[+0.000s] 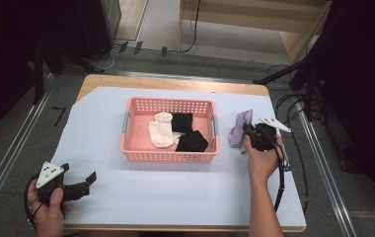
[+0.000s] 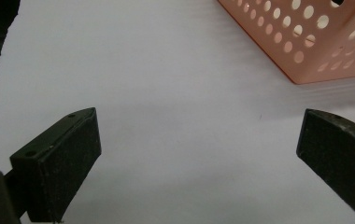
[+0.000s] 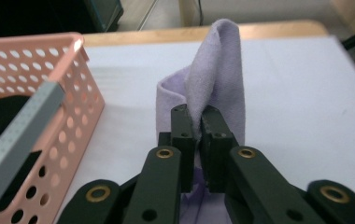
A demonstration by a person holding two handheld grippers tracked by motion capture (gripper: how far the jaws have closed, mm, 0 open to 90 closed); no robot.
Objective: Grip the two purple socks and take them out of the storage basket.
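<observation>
A pink perforated basket sits in the middle of the worktop, which is covered by a pale sheet. Inside the basket lie a white sock towards its left-centre and two black socks just to the right of it, touching one another.

Just beyond the basket's right end, the right gripper has its jaws pressed together on a lilac cloth. In the right gripper view the cloth stands up in a fold between the jaws, and the rest of it hangs down beside them. The basket's grey handle and pink wall show close at the left of that view. From above, the person's right hand wraps the gripper's body, and a cable trails back from it.

Well away from the basket, off its near-left corner, the left gripper is held low over the sheet in the person's left hand. Its jaws stand wide apart with nothing between them, and in the left gripper view the basket's corner shows beyond them.
</observation>
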